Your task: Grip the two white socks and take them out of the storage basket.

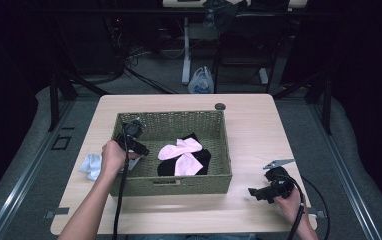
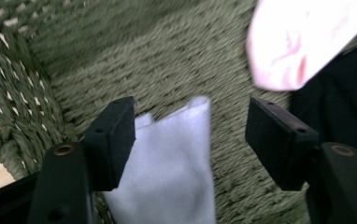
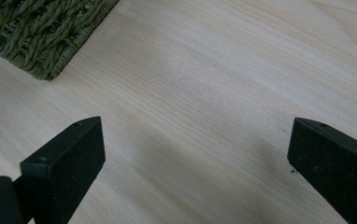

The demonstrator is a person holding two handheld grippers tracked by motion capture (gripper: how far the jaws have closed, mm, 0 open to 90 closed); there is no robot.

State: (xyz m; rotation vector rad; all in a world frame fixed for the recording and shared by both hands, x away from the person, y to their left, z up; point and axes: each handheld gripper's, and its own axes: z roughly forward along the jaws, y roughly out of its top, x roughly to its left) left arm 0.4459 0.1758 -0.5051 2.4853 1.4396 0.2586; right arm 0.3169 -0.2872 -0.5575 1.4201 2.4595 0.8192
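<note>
White sock (image 2: 172, 163): soft, light, limp; best pinched mid-fold. Left gripper (image 2: 190, 135) fingers spread around it, untouching; right gripper (image 3: 195, 158) fingers spread, empty.

A basket (image 1: 171, 184) sits mid-table (image 1: 249, 125), socks (image 1: 184, 155) inside toward its right. A cloth (image 1: 90, 165) lies just left of the basket. The left gripper (image 1: 138, 147) reaches over the basket's left wall; the right gripper (image 1: 259, 192) rests right of it
</note>
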